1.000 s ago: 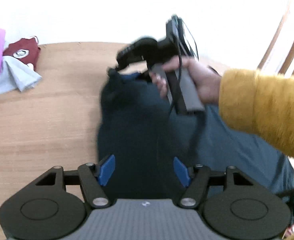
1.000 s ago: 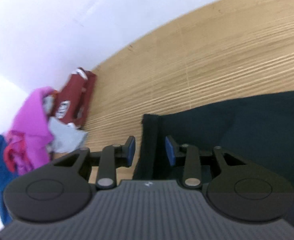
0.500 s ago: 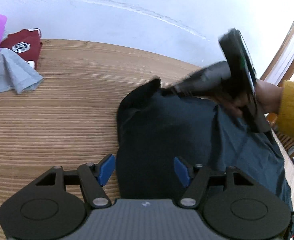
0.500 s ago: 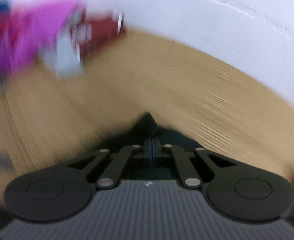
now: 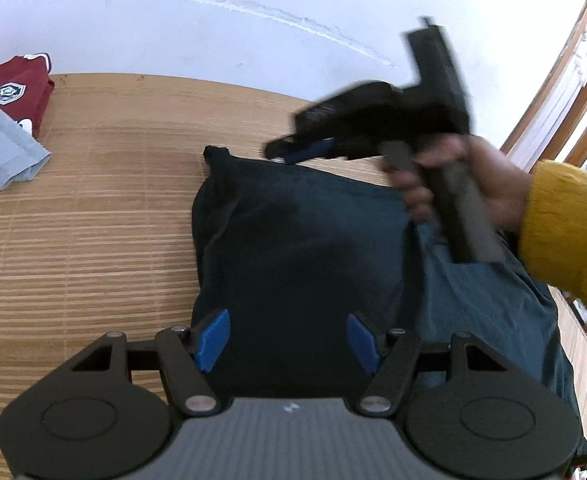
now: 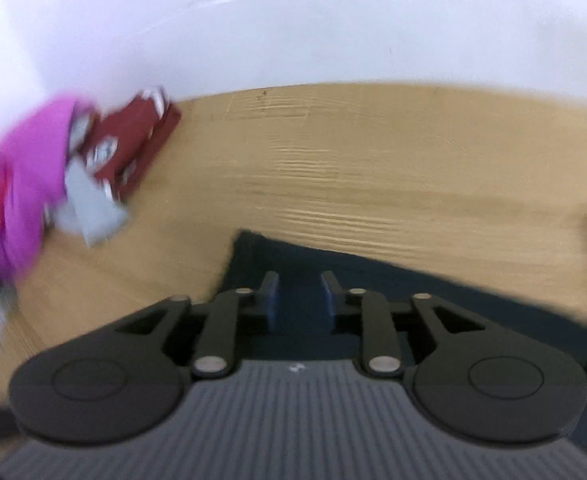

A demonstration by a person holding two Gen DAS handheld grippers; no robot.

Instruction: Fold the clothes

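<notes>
The left gripper (image 5: pixel 287 338) hangs with its fingers (image 5: pixel 212 339) spread wide, the dark garment (image 5: pixel 293 248) lying flat on the wooden worktop (image 5: pixel 85 232) between and beyond them. The right gripper (image 6: pixel 298 300), fingers parted with nothing between them, sits over the garment's far corner. Farther off, left of the fingers, lie a grey cloth (image 5: pixel 1 152), a maroon shirt (image 5: pixel 9 88) and a magenta garment (image 6: pixel 17 184).
</notes>
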